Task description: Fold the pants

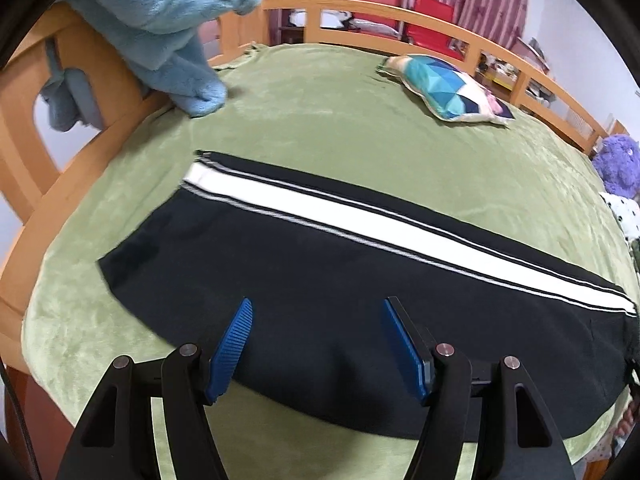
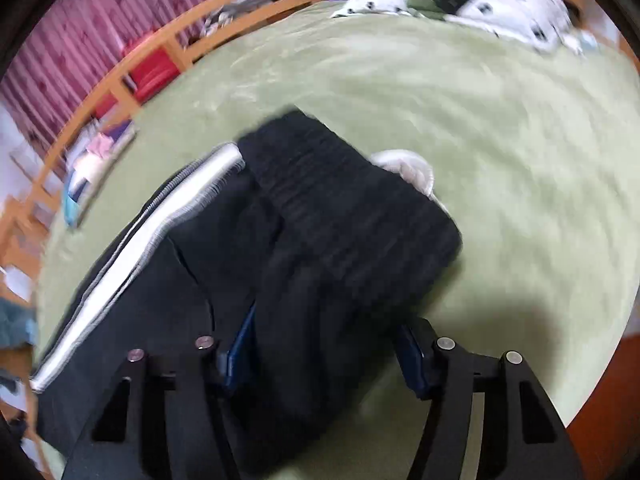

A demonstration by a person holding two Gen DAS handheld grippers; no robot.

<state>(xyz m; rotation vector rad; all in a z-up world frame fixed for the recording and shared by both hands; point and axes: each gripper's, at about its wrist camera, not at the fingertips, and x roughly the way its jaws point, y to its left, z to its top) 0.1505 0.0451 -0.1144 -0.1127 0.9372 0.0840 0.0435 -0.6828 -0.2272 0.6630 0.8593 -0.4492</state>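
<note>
So the pants (image 1: 320,280) were lying lengthwise on the green bed (image 1: 320,112), black with a white side stripe (image 1: 320,210), apparently folded leg over leg; left tool (image 1: 316,344) hung spread over the near edge, pinching nothing; right tool (image 2: 328,356) had the waistband (image 2: 352,208) end bunched between its fingers, but it's blurry, so I couldn't tell if it was actually pinching; my guess was the end-to-end fold came next, needing a firm grip on both layers; no containers anywhere.
</note>
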